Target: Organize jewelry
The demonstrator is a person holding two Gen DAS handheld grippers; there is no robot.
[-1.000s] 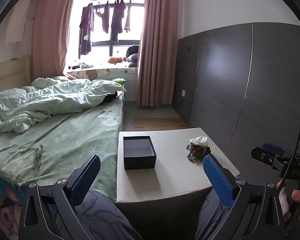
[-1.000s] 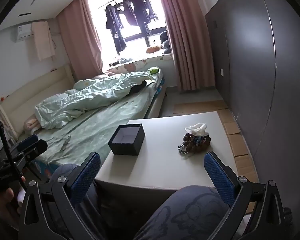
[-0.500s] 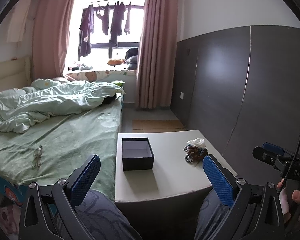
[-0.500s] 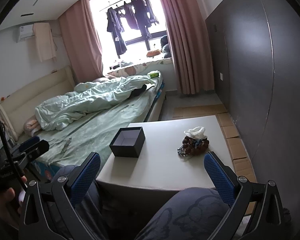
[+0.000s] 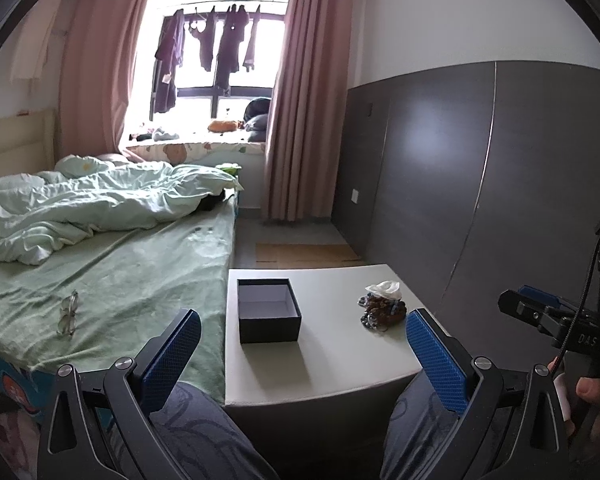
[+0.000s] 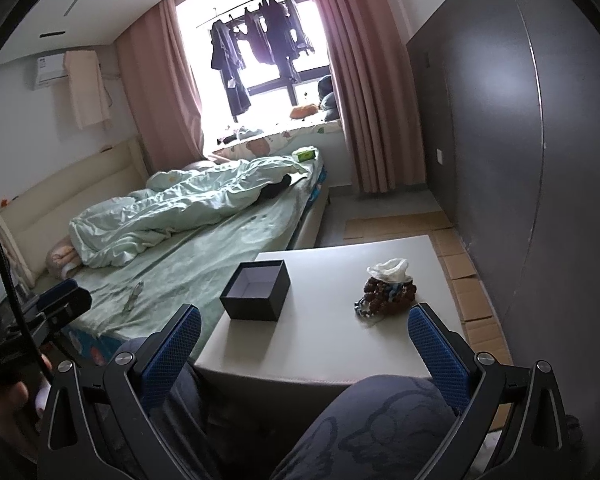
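Observation:
An open dark box (image 5: pixel 269 309) stands on the left part of a small white table (image 5: pixel 324 356); it also shows in the right wrist view (image 6: pixel 257 290). A pile of beaded jewelry (image 5: pixel 381 309) with a white crumpled piece on top lies on the table's right part, seen too in the right wrist view (image 6: pixel 388 295). My left gripper (image 5: pixel 303 354) is open and empty, held back from the table above my lap. My right gripper (image 6: pixel 305 354) is open and empty, also short of the table. Each gripper shows at the edge of the other's view.
A bed with a green sheet (image 5: pixel 112 280) and rumpled duvet lies left of the table, with glasses (image 5: pixel 68 312) on it. A dark wall panel (image 5: pixel 480 184) runs along the right. Cardboard sheets (image 6: pixel 466 280) cover the floor beside the table. My knees sit under the table's near edge.
Both grippers have tilted up and drawn back a little, so the table and box sit lower and smaller in view. Jaws stay open.

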